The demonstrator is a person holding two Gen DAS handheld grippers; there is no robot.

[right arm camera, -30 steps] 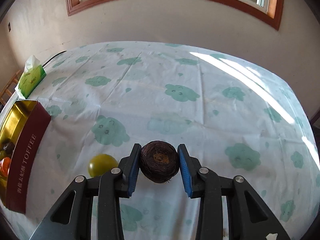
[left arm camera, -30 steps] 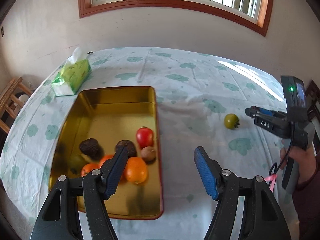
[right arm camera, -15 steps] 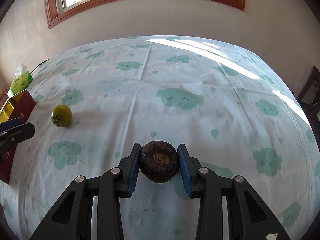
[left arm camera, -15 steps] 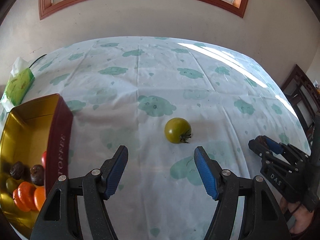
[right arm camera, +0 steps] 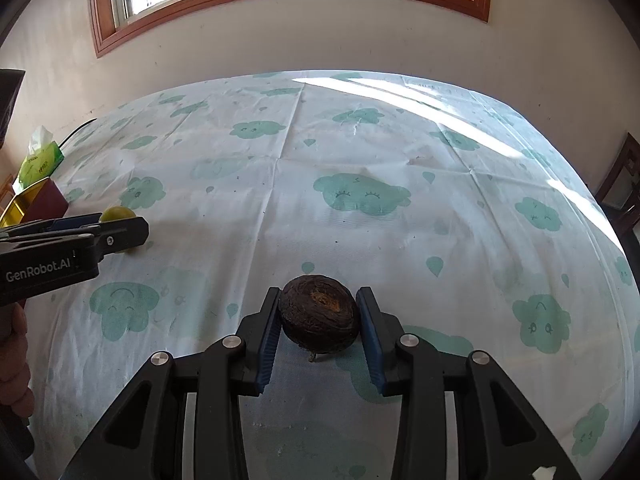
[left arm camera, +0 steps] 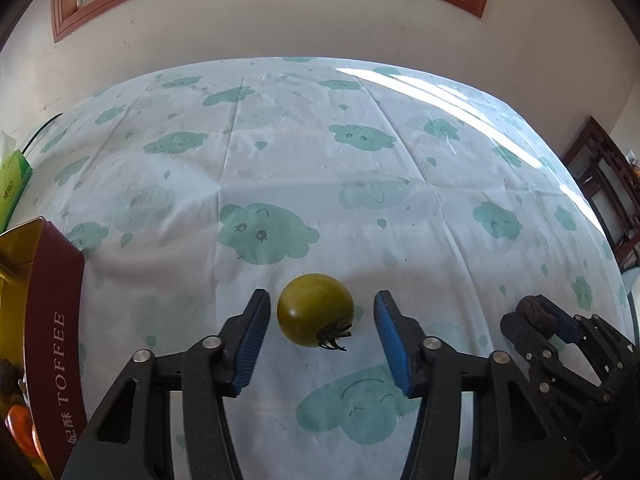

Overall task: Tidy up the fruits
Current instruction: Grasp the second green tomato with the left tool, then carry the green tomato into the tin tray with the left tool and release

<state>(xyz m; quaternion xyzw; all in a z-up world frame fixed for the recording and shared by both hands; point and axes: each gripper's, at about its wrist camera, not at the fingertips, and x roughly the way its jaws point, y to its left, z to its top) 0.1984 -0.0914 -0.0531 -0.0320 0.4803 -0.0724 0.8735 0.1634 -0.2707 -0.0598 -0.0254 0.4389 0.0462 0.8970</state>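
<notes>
A green tomato (left arm camera: 314, 308) lies on the cloud-print tablecloth between the blue pads of my left gripper (left arm camera: 322, 298). The jaws are closing, and a narrow gap shows on each side of the tomato, wider on the right. In the right wrist view the tomato (right arm camera: 116, 213) peeks out behind the left gripper (right arm camera: 120, 228). My right gripper (right arm camera: 318, 294) is shut on a dark brown wrinkled fruit (right arm camera: 318, 316), held just above the cloth. It also shows at the lower right of the left wrist view, right gripper (left arm camera: 536, 316).
A red and gold toffee tin (left arm camera: 52, 320) stands at the left edge with orange fruits (left arm camera: 20, 424) inside. A green tissue box (right arm camera: 40, 160) sits behind it. A person's hand (right arm camera: 16, 344) holds the left gripper. Dark wooden furniture (left arm camera: 608, 188) stands past the table's right edge.
The left gripper swung right from over the tin to the green tomato, came down, and its jaws narrowed around it. The right gripper kept its hold on the brown fruit.
</notes>
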